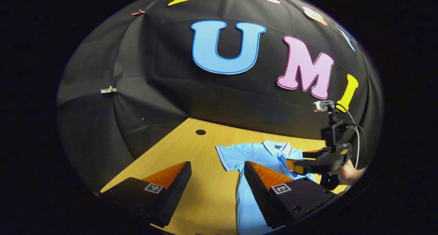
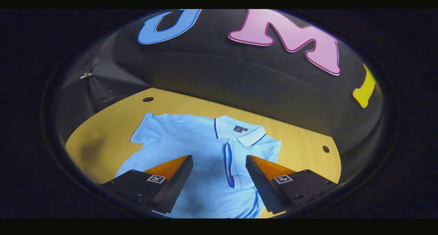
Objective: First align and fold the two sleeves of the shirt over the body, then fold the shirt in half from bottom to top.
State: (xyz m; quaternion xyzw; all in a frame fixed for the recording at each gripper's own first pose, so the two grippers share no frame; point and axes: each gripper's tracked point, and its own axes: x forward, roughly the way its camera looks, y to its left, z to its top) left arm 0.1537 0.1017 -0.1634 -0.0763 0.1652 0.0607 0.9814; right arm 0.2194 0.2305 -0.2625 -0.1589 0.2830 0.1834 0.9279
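**Right sleeve folded in, left sleeve waiting**

The shirt is lying flat on the surface, collar toward the wall. In the right gripper view, one sleeve is lying spread out to the side, while the other sleeve appears to be lying folded over the body, its trimmed cuff running down beside the placket. By my reading, the sleeve step is half done and the bottom-to-top fold is not yet begun.

The right hand-held gripper is hovering over the chest with its fingers apart, holding nothing. The left hand-held gripper is hanging above the surface beside the shirt, its fingers likewise spread wide and empty; its view is also showing the right hand-held gripper farther off above the shirt.

The next move probably calls for the left hand-held gripper to be reaching for the spread sleeve's cuff, pinching it and carrying it across the body to match the first.
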